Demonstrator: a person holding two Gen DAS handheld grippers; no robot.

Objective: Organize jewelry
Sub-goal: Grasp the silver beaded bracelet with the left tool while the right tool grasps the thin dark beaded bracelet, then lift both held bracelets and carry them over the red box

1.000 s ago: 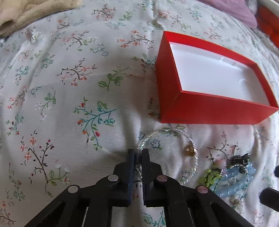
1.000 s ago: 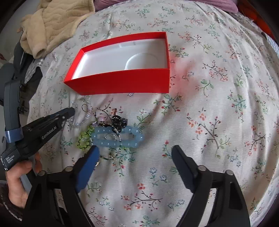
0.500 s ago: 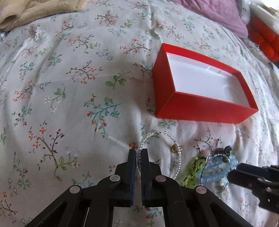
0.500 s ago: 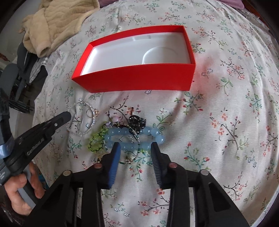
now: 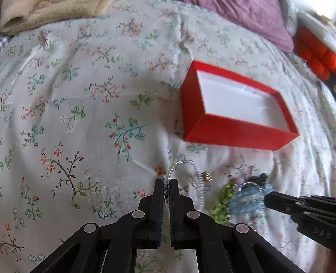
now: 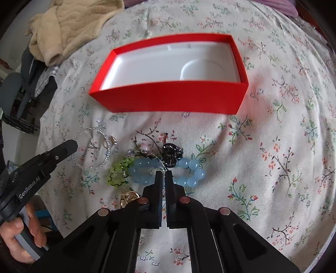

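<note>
On the flowered bedspread stands an open red box [image 5: 231, 132] [image 6: 172, 96] with a bare white inside. My left gripper [image 5: 167, 184] [image 6: 71, 146] is shut on a clear beaded bracelet [image 5: 197, 168] [image 6: 108, 147], whose loop rises past its tips. In front of the box lies a tangle of jewelry. My right gripper [image 6: 163, 174] [image 5: 266, 196] is shut on the near strand of a blue bead bracelet [image 6: 195, 166] [image 5: 245, 199] in that tangle. A thin strand shows between its jaws.
A green bead piece [image 6: 118, 174], a black charm [image 6: 171, 153] and a gold piece [image 6: 129, 197] lie with the blue bracelet. A beige blanket [image 6: 69, 25] lies at the far left, a purple pillow [image 5: 252, 19] beyond the box. A hand [image 6: 21, 237] holds the left gripper.
My right gripper's jaws went from wide open to shut on the blue bracelet. My left gripper rose a little with the clear bracelet, and the box looks farther away.
</note>
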